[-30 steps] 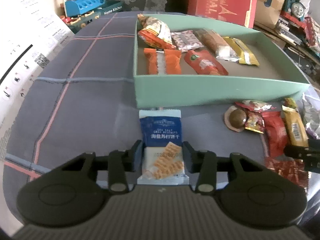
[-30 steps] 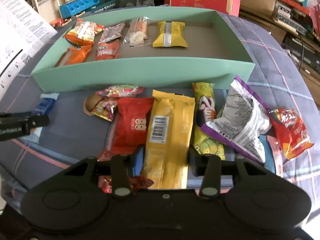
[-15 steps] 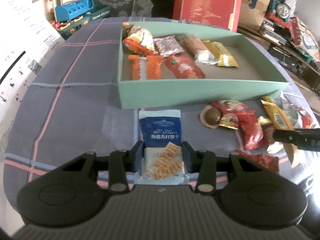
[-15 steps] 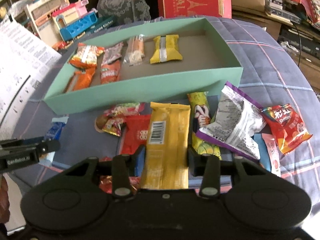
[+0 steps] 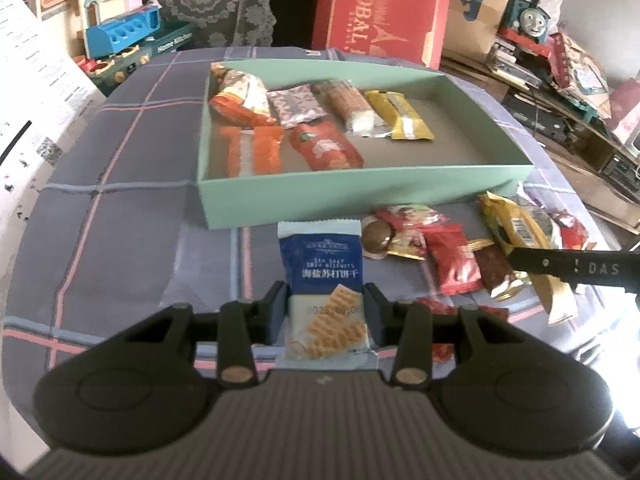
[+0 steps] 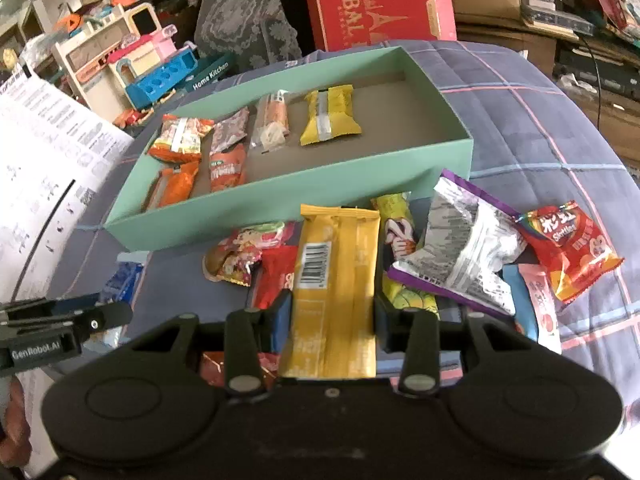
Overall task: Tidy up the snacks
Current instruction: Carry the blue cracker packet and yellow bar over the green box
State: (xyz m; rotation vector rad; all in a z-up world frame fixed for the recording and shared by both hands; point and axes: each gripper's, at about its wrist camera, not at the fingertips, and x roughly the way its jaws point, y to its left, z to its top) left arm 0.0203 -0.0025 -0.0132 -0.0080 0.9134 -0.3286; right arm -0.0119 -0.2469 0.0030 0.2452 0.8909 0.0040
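My left gripper [image 5: 325, 304] is shut on a blue and white soda biscuit packet [image 5: 324, 264] and holds it above the checked cloth, in front of the green box [image 5: 360, 192]. My right gripper [image 6: 334, 312] is shut on a long yellow snack bar [image 6: 338, 264] and holds it over the loose pile. The green box [image 6: 280, 196] holds several snacks at its left end, with a yellow packet [image 6: 330, 114] furthest right. The right gripper's side also shows in the left wrist view [image 5: 576, 268].
Loose snacks lie in front of the box: a red packet [image 5: 454, 264], a silver and purple bag [image 6: 468, 244], a red Skittles packet [image 6: 568, 244]. A red carton [image 5: 380, 16] and toys stand behind the table. White paper sheets [image 6: 44, 168] lie at left.
Both grippers have lifted and drawn back with their snacks, so the box and table look further away. The yellow bar is now off the pile.
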